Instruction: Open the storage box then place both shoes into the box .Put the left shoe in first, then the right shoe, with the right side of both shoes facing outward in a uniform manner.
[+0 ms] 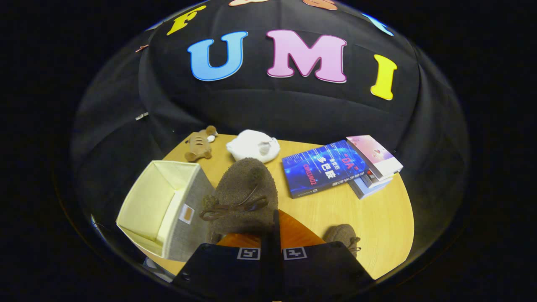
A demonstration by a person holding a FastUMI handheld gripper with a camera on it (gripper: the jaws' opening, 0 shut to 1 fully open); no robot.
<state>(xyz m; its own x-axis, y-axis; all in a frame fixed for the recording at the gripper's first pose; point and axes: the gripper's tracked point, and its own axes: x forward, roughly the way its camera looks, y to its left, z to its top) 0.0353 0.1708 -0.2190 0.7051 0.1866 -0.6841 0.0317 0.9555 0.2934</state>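
the fingers (272,251) are drawn close together and pinch the heel rim of a fuzzy brown shoe (245,188), which hangs lifted above the table (377,222) just beside the open storage box (159,209), while the second shoe (343,235) rests on the table just beyond the fingers on the other side. the held shoe looks light and soft (a plush upper with a loose lace bow), so its collar likely squashes and the toe may droop or swing. a firm grip on the stiffer heel edge seems safest for lowering it in.
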